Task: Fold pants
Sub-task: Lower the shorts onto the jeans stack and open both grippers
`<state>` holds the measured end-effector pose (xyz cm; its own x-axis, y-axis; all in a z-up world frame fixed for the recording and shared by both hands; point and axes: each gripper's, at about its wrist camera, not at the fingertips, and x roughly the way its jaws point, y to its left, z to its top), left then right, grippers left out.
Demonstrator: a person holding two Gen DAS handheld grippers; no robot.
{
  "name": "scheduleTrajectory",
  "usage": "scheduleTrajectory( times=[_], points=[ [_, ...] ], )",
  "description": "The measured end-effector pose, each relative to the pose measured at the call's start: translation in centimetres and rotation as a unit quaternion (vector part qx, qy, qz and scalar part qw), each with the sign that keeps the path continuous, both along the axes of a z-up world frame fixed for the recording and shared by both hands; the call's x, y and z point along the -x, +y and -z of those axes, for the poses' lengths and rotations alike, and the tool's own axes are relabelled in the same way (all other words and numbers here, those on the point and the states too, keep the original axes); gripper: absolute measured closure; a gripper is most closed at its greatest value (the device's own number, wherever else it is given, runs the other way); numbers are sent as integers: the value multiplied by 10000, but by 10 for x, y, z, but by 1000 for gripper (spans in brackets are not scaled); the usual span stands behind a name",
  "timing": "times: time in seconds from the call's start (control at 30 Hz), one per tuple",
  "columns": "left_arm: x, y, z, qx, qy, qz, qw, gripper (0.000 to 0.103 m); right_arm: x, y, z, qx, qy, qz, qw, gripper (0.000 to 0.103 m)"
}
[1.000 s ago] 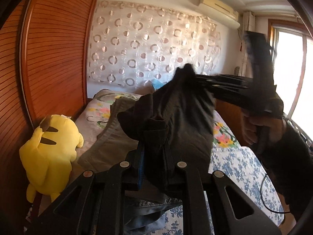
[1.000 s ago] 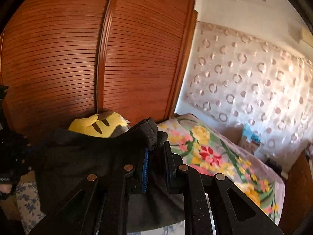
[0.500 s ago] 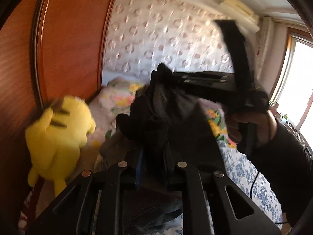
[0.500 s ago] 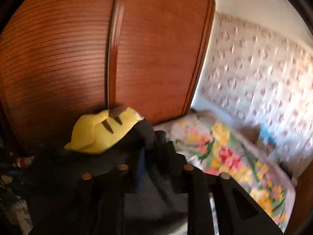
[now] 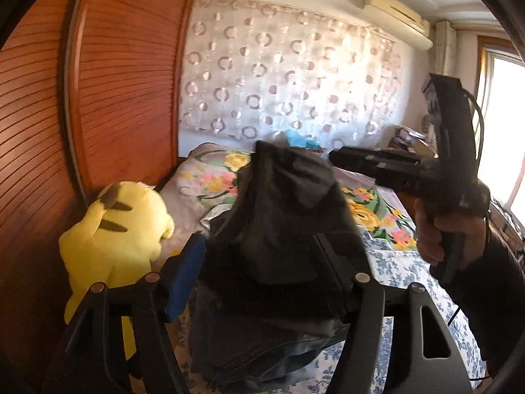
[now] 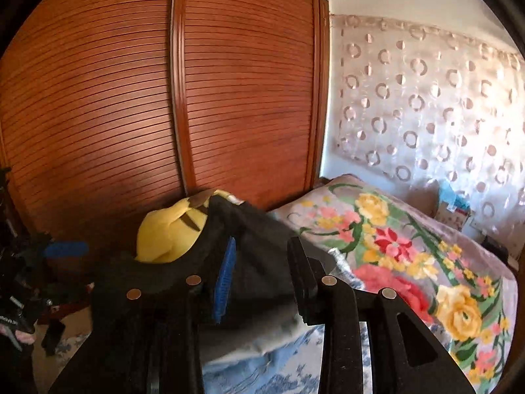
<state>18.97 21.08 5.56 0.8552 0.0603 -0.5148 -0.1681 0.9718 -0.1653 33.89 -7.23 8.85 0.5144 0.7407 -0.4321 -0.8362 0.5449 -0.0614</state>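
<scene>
The black pants (image 5: 282, 216) hang bunched in the air above the bed, dropping between the spread fingers of my left gripper (image 5: 259, 249), which is open. In the left wrist view the right gripper (image 5: 331, 157) is held in a hand at the right, level with the top of the pants. In the right wrist view my right gripper (image 6: 262, 256) is open, with the black pants (image 6: 256, 239) slumping between and under its fingers. Whether the cloth still touches either gripper's pads I cannot tell.
A yellow plush toy (image 5: 115, 229) sits at the bed's left edge against the wooden slatted wardrobe (image 6: 131, 98). The bed (image 6: 410, 249) has a floral blanket and a blue-patterned sheet (image 5: 410, 272). Other dark clothes lie under the pants. A window is at the right.
Both grippers were shut on the black pants and have opened. The pants have sagged down toward the bed. The left wrist view has swung left and down.
</scene>
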Motion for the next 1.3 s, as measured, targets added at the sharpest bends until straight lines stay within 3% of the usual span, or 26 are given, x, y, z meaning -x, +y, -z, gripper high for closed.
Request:
scheduleTrajectory(
  times=[0.2, 0.37, 0.6, 0.9, 1.3],
  points=[
    [-21, -21, 13, -109, 320, 408, 9986, 35, -24, 21, 2, 294, 134, 145, 9994, 69],
    [-26, -20, 35, 2, 635, 386, 9972, 35, -54, 36, 7, 506, 322, 385, 9975, 69],
    [-30, -27, 46, 24, 763, 373, 9964, 35, -52, 44, 9, 493, 405, 419, 9971, 69],
    [-25, -37, 30, -197, 697, 357, 9967, 35, -13, 8, 8, 52, 408, 712, 9966, 69],
    [-8, -73, 16, -383, 459, 640, 9962, 35, 73, -50, 13, -292, 391, 1364, 9895, 65]
  ],
)
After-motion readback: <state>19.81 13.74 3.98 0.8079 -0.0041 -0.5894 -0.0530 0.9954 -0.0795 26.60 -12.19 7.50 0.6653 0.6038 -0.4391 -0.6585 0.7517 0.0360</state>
